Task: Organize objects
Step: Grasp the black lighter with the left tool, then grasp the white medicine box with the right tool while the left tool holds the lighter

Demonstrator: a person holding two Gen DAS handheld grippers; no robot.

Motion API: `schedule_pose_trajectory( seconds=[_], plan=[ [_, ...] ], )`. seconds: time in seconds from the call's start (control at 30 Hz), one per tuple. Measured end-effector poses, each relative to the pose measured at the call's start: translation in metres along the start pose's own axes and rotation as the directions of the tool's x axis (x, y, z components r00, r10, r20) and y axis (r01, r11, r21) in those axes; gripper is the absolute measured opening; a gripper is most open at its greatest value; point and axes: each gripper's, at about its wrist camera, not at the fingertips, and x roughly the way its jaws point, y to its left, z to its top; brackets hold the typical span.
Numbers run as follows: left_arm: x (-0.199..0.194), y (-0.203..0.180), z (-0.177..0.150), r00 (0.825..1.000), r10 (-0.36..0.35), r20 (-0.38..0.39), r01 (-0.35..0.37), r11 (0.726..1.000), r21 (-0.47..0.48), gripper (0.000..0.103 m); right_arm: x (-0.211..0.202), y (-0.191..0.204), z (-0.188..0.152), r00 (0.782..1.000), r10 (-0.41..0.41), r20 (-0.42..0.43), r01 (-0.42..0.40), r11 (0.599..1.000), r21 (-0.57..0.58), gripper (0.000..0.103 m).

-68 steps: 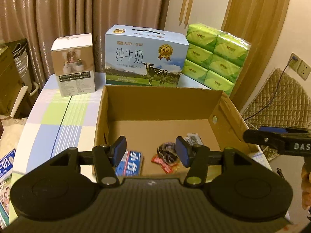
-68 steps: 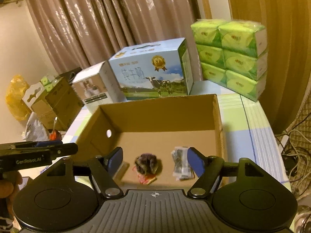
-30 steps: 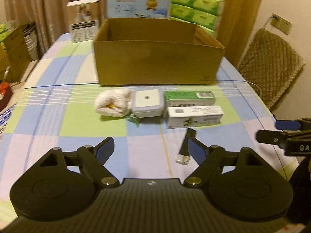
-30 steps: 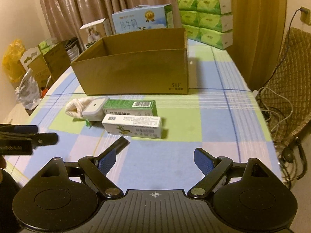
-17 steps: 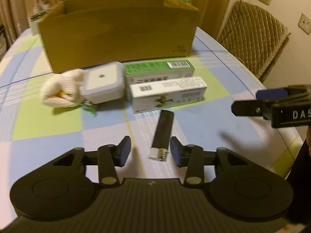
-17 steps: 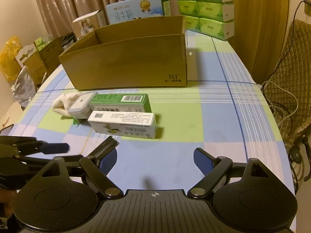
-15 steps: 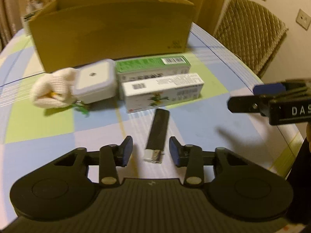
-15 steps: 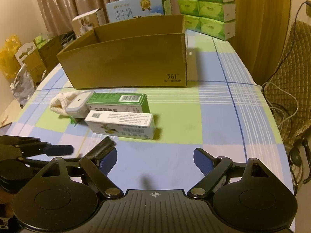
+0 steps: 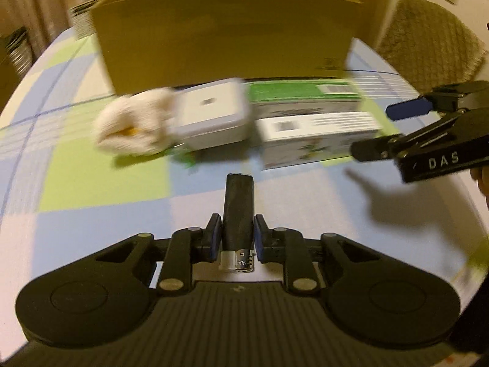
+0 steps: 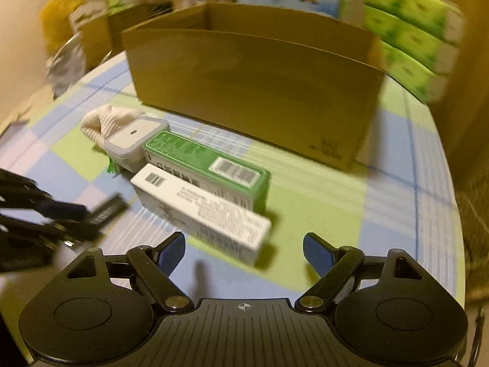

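The left hand-held gripper is pinching a small black stick-shaped thing. Its two fingers press on both sides of the stick near the white end, and the black end pokes out in front. I cannot tell if the stick is touching the worktop, which has a blue, green and white checked cloth.

Just ahead of that gripper lie four things in a bunch. A white knitted bundle is ahead and to the left. A small grey square box touches it. Ahead and to the right are a green box and a white box, lying side by side, the white one nearer. Behind them all stands a big open cardboard box.

The right hand-held gripper has its fingers spread wide with nothing between them. It is low over the worktop, and the white box is just in front of it, with the green box past that. The left gripper shows off to its left, blurry. A pack of green tissues sits far ahead on the right, next to the cardboard box.
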Motion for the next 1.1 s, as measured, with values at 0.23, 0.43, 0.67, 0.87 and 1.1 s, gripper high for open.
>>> schedule_pose_trajectory(
  seconds=[0.23, 0.43, 0.67, 0.87, 1.1],
  plan=[
    [-0.003, 0.019, -0.003, 1.0, 0.015, -0.004, -0.016, 1.0, -0.023, 0.018, 0.025, 0.009, 0.006, 0.991, 0.061, -0.12, -0.066, 0.997, -0.034, 0.04],
    [-0.004, 0.02, -0.006, 1.0, 0.004, 0.003, -0.004, 0.999, -0.035, 0.018, 0.007, 0.0, -0.017, 0.944, 0.302, -0.136, -0.235, 0.899, 0.368, 0.027],
    [-0.012, 0.021, -0.011, 1.0, 0.006, 0.015, -0.005, 0.999, -0.053, 0.018, -0.019, 0.016, -0.05, 0.96, 0.271, -0.075, -0.212, 0.873, 0.439, 0.044],
    [-0.016, 0.023, -0.009, 0.999, 0.012, 0.037, -0.009, 0.998, -0.065, 0.026, -0.023, 0.06, -0.044, 0.999, 0.046, 0.002, -0.046, 0.997, 0.067, 0.067],
    [-0.01, 0.023, -0.008, 0.999, -0.026, 0.047, 0.03, 0.997, -0.075, 0.026, 0.001, 0.068, -0.034, 0.999, 0.048, 0.026, -0.048, 0.999, 0.024, 0.067]
  ],
)
